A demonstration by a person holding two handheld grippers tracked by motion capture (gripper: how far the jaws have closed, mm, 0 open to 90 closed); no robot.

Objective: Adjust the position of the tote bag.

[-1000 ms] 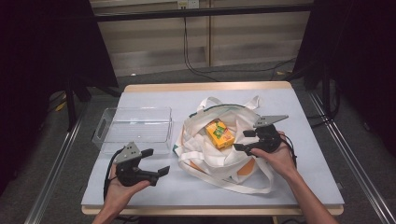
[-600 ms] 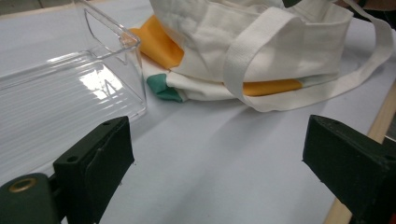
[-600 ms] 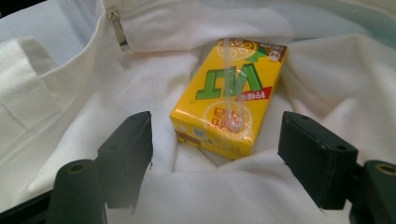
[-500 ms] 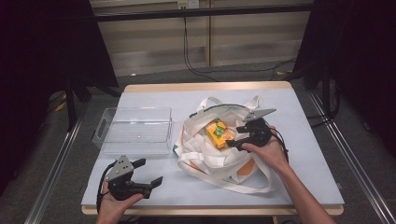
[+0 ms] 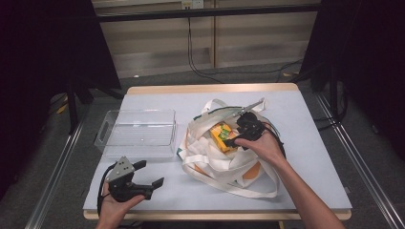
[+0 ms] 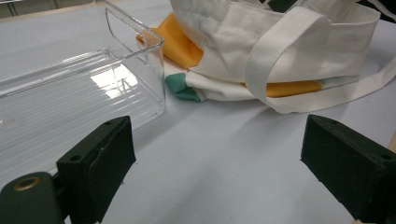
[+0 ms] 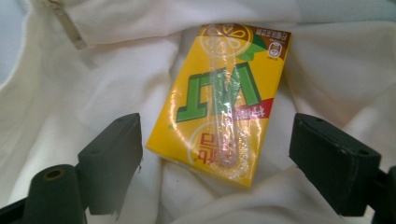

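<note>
The pale blue table top is evenly lit from above, while the surroundings are left in darkness. Glare is thrown off the clear plastic tray and the glossy yellow drink carton. Near jaws are slightly blurred.

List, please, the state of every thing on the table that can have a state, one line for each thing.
Yellow drink carton: lying flat on the bag, straw attached, not gripped.
White tote bag: crumpled on the table, straps loose.
Clear plastic bin: upright, nothing inside.
Right hand-held gripper: jaws just opening, either side of the carton.
Left hand-held gripper: open, holding nothing.
</note>
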